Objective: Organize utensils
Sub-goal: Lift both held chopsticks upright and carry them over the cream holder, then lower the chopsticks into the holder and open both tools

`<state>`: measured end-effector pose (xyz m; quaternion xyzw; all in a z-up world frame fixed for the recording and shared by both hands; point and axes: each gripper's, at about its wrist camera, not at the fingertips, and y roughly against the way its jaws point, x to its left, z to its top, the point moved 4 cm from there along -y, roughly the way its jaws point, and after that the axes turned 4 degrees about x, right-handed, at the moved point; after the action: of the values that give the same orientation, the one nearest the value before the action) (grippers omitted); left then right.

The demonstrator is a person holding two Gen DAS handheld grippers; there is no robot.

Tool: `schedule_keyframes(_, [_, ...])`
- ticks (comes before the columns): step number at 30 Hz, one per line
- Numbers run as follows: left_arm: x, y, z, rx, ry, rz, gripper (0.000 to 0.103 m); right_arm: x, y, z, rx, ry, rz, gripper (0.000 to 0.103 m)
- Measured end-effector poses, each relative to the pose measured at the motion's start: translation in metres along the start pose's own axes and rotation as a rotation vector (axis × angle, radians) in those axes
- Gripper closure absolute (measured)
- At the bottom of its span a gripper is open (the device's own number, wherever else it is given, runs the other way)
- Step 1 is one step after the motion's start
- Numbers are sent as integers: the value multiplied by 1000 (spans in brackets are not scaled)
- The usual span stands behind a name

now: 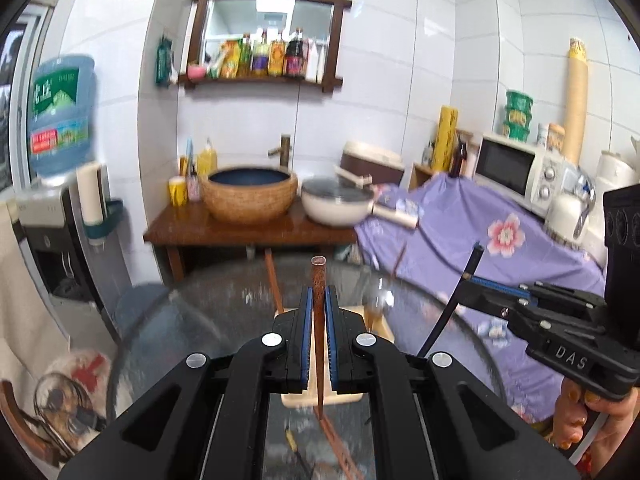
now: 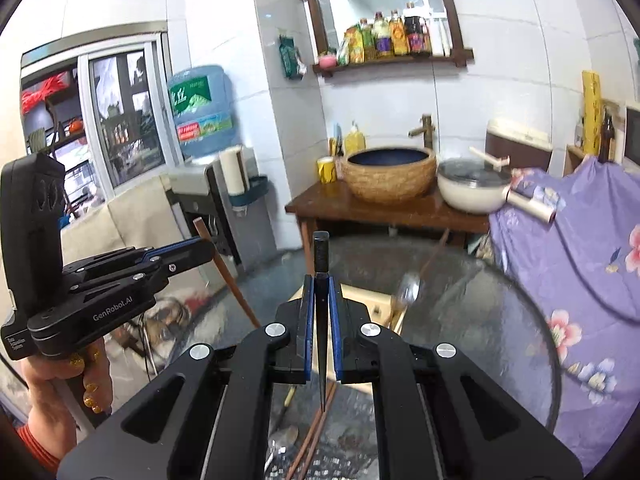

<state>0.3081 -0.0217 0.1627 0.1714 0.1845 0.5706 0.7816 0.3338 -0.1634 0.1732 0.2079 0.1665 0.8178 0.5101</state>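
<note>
Above a round glass table (image 1: 192, 320), the left gripper (image 1: 318, 312) clamped a brown wooden chopstick (image 1: 318, 280) upright, while the right gripper (image 2: 321, 304) pinched a black chopstick (image 2: 321, 256), both held aloft side by side.

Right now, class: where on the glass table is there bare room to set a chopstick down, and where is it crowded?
Bare glass table lies between the wooden box and the purple cloth. Crowded: the near edge, where loose chopsticks and a spoon lie.
</note>
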Motion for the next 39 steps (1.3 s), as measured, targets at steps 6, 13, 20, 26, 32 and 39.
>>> schedule_keyframes(6, [-7,3,68,-91,8,35,97,-2,13,70,-99,-5,-59,95])
schedule_keyframes(13, [-4,-32,79,-92,29,94,97,-17,-18,80,-106,-30,-138,95])
schedule_keyframes(20, [13,-77,34,-1,75,99,97,-36,-70,34,-16,-60,-158,95])
schedule_keyframes(26, [23,-107,-2,83,95,93,97,-47,-97,4,39,-88,-161,95])
schedule_keyframes(32, [26,-122,-24,127,89,86,97,-54,-110,-10,58,-94,-173,95])
schedule_keyframes(39, [23,-119,-29,120,71,76,66,-56,-108,-12,53,-84,-188,70])
